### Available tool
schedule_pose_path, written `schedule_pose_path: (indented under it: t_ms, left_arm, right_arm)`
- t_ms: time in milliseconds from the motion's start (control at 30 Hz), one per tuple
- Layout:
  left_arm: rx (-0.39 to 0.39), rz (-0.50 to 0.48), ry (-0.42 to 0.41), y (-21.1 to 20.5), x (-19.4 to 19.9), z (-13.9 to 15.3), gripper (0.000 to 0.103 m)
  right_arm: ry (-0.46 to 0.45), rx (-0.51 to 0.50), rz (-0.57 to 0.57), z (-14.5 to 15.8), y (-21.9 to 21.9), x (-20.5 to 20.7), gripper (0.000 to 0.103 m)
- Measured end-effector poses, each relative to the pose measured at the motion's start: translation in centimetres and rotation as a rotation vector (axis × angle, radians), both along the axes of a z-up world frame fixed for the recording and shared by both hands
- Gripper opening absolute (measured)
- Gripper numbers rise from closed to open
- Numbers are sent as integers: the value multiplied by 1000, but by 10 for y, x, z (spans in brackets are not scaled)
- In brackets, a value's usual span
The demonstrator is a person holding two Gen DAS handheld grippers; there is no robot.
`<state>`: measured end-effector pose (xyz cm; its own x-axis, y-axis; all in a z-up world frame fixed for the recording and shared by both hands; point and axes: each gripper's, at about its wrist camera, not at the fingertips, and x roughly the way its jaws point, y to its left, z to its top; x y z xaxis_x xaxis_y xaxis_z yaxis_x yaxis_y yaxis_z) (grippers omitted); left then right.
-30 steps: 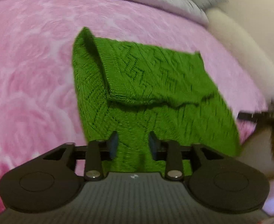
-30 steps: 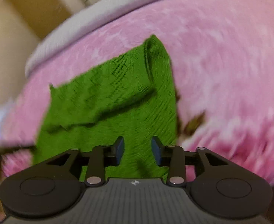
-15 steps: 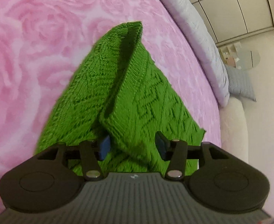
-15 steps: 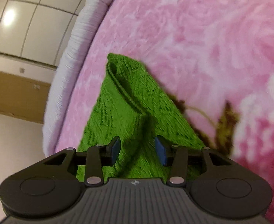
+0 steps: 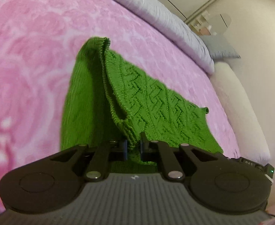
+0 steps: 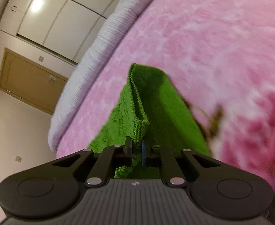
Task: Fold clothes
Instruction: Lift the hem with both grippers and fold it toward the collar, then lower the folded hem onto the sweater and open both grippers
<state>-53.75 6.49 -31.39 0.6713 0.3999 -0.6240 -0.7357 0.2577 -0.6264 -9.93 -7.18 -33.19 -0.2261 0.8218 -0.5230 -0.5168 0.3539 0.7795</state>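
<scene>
A green knitted garment (image 5: 152, 101) lies partly folded on a pink rose-patterned bedspread (image 5: 28, 56). My left gripper (image 5: 133, 144) is shut on the ribbed corner of its upper layer, which is lifted off the lower layer. In the right wrist view the same garment (image 6: 161, 101) rises toward my right gripper (image 6: 136, 148), which is shut on another ribbed corner. The fold line runs away from both grippers to a far corner.
A grey ribbed pillow or bolster (image 5: 156, 13) lies along the far edge of the bed and also shows in the right wrist view (image 6: 103, 43). A cream padded bed edge (image 5: 238, 101) is at the right. White wardrobe doors (image 6: 49, 13) and a wooden cabinet (image 6: 28, 80) stand beyond.
Both grippers went from open over the garment to shut on its ribbed corners. The upper layer is now lifted up off the lower one.
</scene>
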Motion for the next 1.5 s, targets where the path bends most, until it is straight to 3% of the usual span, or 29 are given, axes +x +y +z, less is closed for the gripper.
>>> schedule_pose_path:
  t_ms: [233,433,733,867,933,1000,1033,1133,1267,1333,1500]
  left_arm:
    - [-17,9,-1,-37,-13,-11,8]
    - [16,-3,44,-45,-17,-10,8]
    - [-7,-5,98,-44,-16,-22,10]
    - [-4,-35,168,-42,-12,-11,11]
    - [3,-52,230,-43,-12,1,16]
    - [35,-55,269,-43,-16,16,18]
    - [69,-50,294,-41,-17,23,16]
    - [188,-32,368,-28,-15,46,13]
    - [281,-65,324,15,-1,56,12]
    - [318,-113,313,38,11,57,12]
    - [317,-164,368,94,35,35,12]
  right_arm:
    - [15,-24,-33,-10,-37,-8,10]
    - [-12,-22,-22,-10,-47,-12,10]
    - [-60,-82,3,-25,-58,-22,9]
    - [-180,-134,49,-21,-50,-34,10]
    - [-270,-198,84,-10,-43,-41,16]
    - [-362,-246,97,4,-39,-46,41]
    - [-425,-257,90,14,-37,-47,44]
    - [-563,-229,71,39,-25,-44,44]
    - [-591,-108,126,58,18,-34,42]
    - [-621,-75,185,58,46,-33,31]
    - [-693,-61,310,39,116,-30,30]
